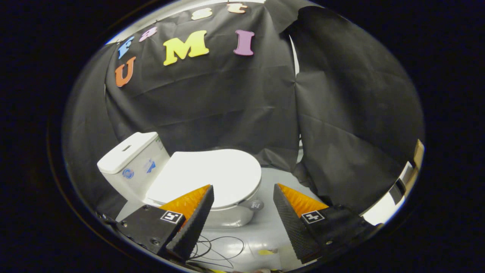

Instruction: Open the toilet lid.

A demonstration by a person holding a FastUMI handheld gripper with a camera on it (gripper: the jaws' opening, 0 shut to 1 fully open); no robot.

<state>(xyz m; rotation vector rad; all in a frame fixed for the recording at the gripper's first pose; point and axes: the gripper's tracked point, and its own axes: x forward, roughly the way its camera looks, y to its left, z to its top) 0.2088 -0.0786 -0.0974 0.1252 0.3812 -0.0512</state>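
Note:
A small white toilet stands on the pale floor ahead of me, its tank [130, 157] to the left against the booth wall. Its white lid [210, 172] lies flat down over the bowl, with the rounded front end pointing right. A small grey tab [257, 205] sticks out under the lid's front edge. My gripper [242, 187] is open, its fingers spread wide with nothing between them. The left fingertip [206, 191] overlaps the lid's near edge in the view; the right fingertip [279, 189] is off to the right of the bowl. Whether either touches the toilet I cannot tell.
Thin black cables [218, 248] loop on the pale floor [265, 227] just below the bowl, between my fingers. A small yellow mark [267, 251] lies on the floor nearby. Black cloth hangs close behind and to the right of the toilet.

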